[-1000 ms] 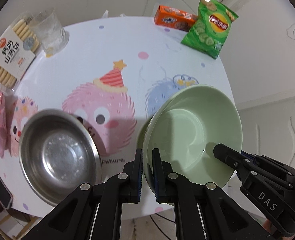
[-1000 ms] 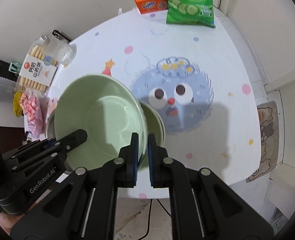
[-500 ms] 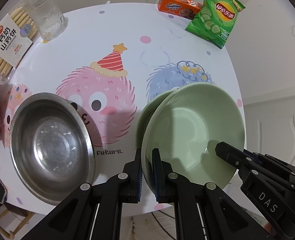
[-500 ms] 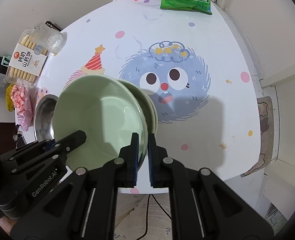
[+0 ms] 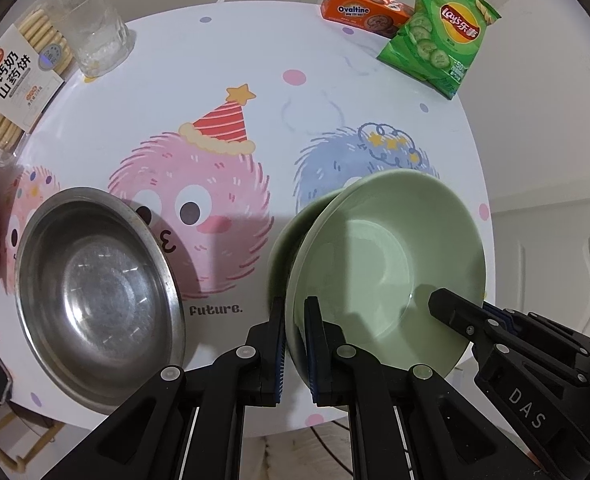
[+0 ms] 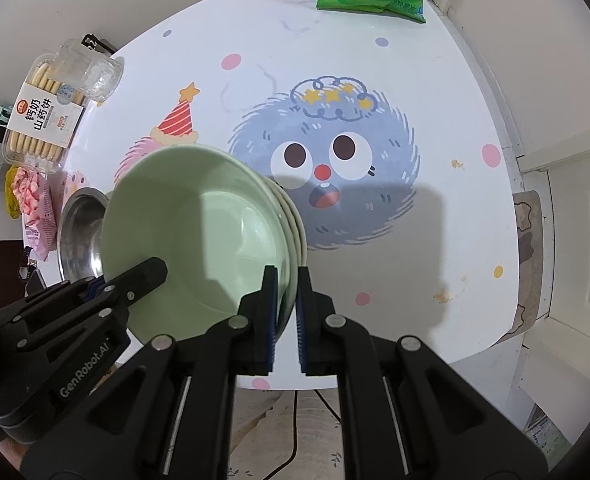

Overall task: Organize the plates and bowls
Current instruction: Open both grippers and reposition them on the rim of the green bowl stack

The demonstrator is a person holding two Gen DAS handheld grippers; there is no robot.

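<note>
Above a round white bench [image 5: 255,60] printed with fuzzy cartoon monsters, the left gripper [image 5: 295,320] and right gripper [image 6: 285,292] each clamp opposite rims of one glossy green bowl [image 5: 383,264], over another green dish [image 5: 291,236]. One steel bowl [image 5: 95,300] sits alongside.

In the left wrist view we see the broad middle of the surface [image 5: 223,80] lying bare, from the steel bowl [image 5: 95,300] at lower left up to the far edge, so a claw could pass there. Obstacles line the rim: a biscuit pack [image 5: 11,80] and a clear cup [image 5: 95,40] at upper left, an orange box [image 5: 365,10] and a green chip bag [image 5: 439,36] at upper right. In the right wrist view we find the right half of the surface free, with the green bowls [image 6: 215,240] filling the lower left.
</note>
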